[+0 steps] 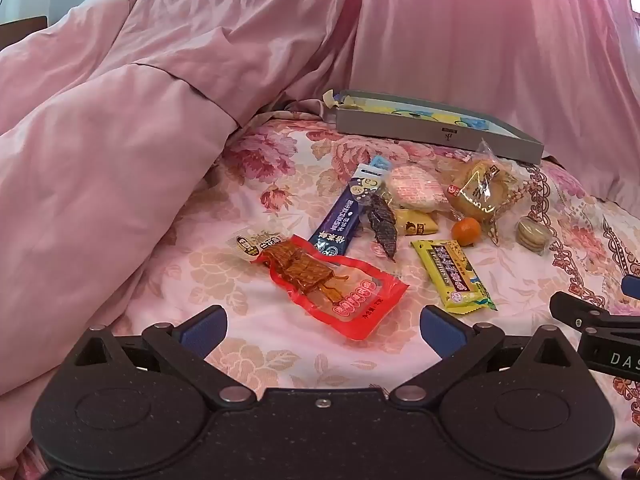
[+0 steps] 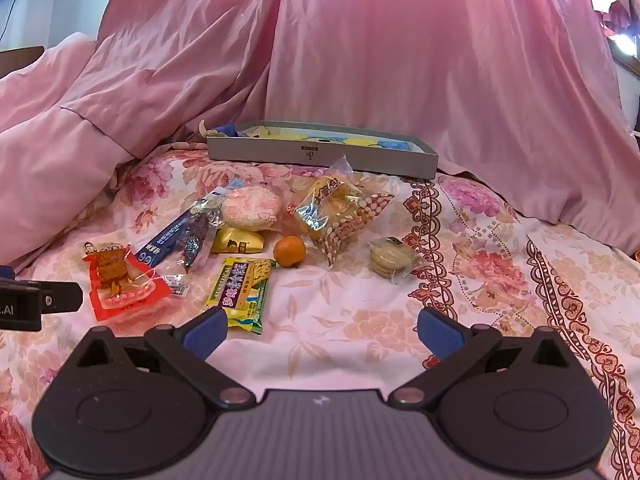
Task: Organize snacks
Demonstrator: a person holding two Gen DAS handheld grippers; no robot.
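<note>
A floral pink bedsheet carries the scattered snacks, the shallow grey cardboard box behind them against pink bedding. My left gripper and right gripper hover with fingers spread wide, empty. I'd start with the nearest red transparent jerky packet, pinching its flat edge squarely.

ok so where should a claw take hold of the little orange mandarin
Grip the small round orange mandarin across its middle, coming down from above and the near side. It is a firm ball lying free on the floral bedsheet, but the crinkly clear pastry bag sits close beside it, so keep the open right claw narrow enough to miss that.
</note>
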